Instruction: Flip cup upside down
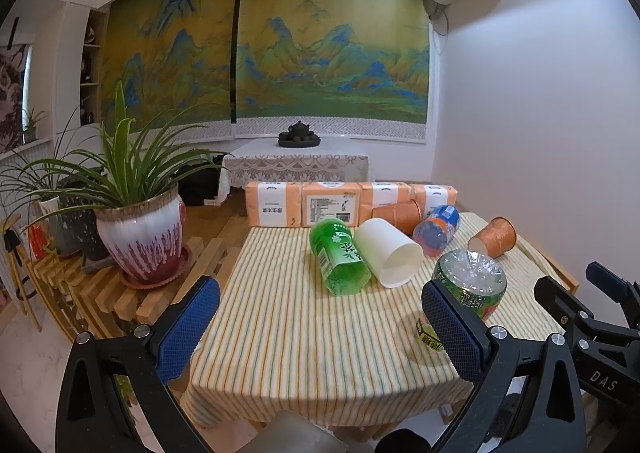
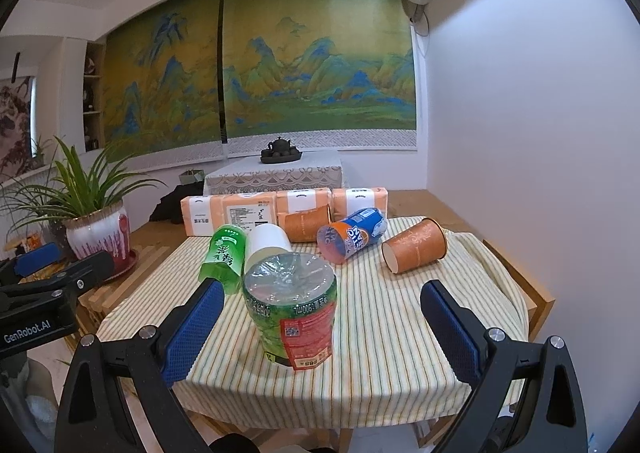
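A white cup (image 1: 390,253) lies on its side on the striped tablecloth (image 1: 304,341), its mouth toward me; it also shows in the right wrist view (image 2: 266,243) behind a bottle. One orange paper cup (image 1: 493,237) (image 2: 416,246) lies on its side at the right. Another orange cup (image 1: 398,215) (image 2: 304,224) lies at the back. My left gripper (image 1: 320,327) is open and empty above the near table edge. My right gripper (image 2: 320,327) is open and empty, with a green bottle (image 2: 294,309) standing upside down between its fingers, untouched.
A green bottle (image 1: 339,256) and a blue-orange bottle (image 1: 436,229) lie on the cloth. Orange tissue packs (image 1: 328,203) line the back edge. A potted plant (image 1: 140,237) stands on a slatted bench at the left. A white wall is close on the right.
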Tool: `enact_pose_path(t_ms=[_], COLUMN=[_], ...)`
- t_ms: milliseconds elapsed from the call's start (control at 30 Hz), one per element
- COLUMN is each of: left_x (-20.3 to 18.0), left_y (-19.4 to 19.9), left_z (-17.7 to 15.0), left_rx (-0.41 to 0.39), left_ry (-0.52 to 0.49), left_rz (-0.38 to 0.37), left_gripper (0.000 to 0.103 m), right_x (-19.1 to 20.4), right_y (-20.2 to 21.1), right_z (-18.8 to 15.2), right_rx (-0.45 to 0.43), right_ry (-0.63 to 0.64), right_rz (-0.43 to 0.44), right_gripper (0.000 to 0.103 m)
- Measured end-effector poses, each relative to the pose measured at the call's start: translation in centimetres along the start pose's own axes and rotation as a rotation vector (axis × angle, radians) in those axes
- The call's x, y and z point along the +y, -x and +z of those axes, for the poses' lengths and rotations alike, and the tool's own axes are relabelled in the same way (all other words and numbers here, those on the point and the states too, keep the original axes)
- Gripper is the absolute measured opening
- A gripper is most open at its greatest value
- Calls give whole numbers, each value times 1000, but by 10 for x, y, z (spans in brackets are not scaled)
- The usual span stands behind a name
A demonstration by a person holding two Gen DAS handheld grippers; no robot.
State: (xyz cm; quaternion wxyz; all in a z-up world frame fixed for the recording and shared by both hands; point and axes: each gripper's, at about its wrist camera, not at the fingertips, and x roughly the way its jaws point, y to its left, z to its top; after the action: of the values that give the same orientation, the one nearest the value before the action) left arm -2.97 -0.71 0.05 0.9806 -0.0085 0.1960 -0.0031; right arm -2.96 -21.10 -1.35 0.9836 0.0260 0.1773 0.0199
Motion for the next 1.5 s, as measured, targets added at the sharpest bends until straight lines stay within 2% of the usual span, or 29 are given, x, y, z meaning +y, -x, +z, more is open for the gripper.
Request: enact_pose_path(t_ms=[1500], left_x=[-1], left_y=[-5], left_z=[-1], left_rx=[3], left_ry=[-3], left_rz=[-7], left_gripper=[102], right_x=[-5], right_y=[-4], right_z=[-3], right_rx=[14], right_ry=[-5], right_rz=[1], right_gripper=[97])
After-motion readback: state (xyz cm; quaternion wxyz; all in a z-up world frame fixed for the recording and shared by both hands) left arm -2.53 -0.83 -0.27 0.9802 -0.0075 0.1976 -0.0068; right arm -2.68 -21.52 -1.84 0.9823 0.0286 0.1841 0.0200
